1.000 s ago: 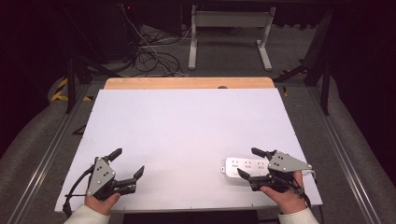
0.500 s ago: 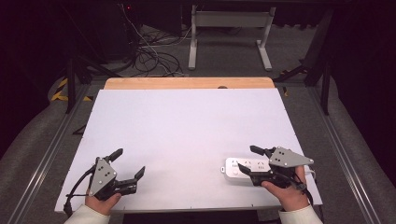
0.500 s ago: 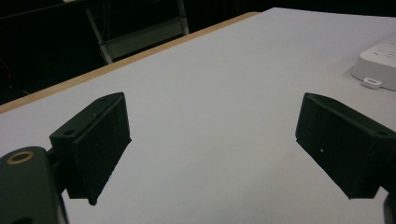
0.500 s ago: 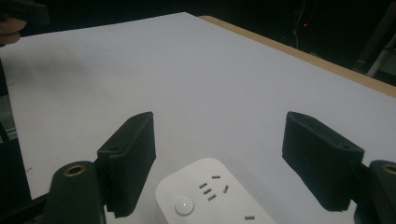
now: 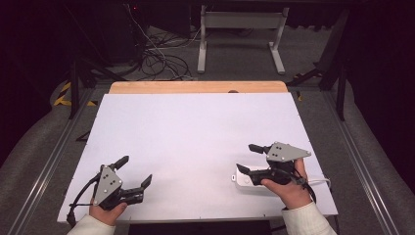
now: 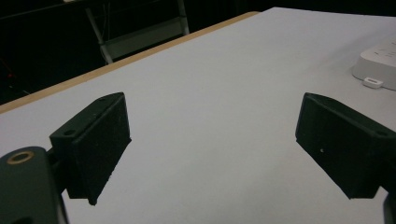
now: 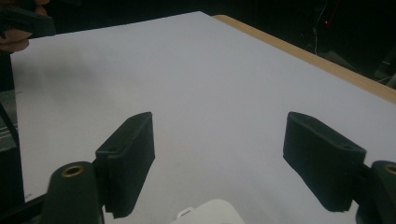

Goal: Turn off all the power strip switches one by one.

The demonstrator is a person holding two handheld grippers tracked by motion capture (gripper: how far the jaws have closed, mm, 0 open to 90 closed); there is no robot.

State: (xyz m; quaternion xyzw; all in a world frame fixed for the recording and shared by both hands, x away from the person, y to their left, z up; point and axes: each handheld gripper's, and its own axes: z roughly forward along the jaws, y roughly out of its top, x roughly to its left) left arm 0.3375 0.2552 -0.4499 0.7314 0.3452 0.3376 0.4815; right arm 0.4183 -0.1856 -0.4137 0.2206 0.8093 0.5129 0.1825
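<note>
On the white table top [image 5: 195, 132] a white power strip [image 5: 241, 180] lies near the front right, partly hidden under my right gripper [image 5: 244, 157]. That gripper hovers just above the strip, open, with nothing between its jaws. In the right gripper view the strip's end [image 7: 211, 213] peeks in at the bottom edge, below the open gripper [image 7: 219, 158]. My left gripper [image 5: 137, 170] rests at the front left, open and holding nothing. Beyond the wide-apart jaws of the left gripper [image 6: 215, 154], the power strip [image 6: 380, 63] lies far off at the upper right.
A white cable [image 5: 321, 181] runs from the strip to the right edge. A wooden strip [image 5: 195, 87] borders the table's far edge. Beyond it stand a white frame [image 5: 240, 29] and tangled cables [image 5: 156, 58] on the floor.
My right gripper has lifted and shifted a little away from the person, above the power strip. The left gripper has stayed put.
</note>
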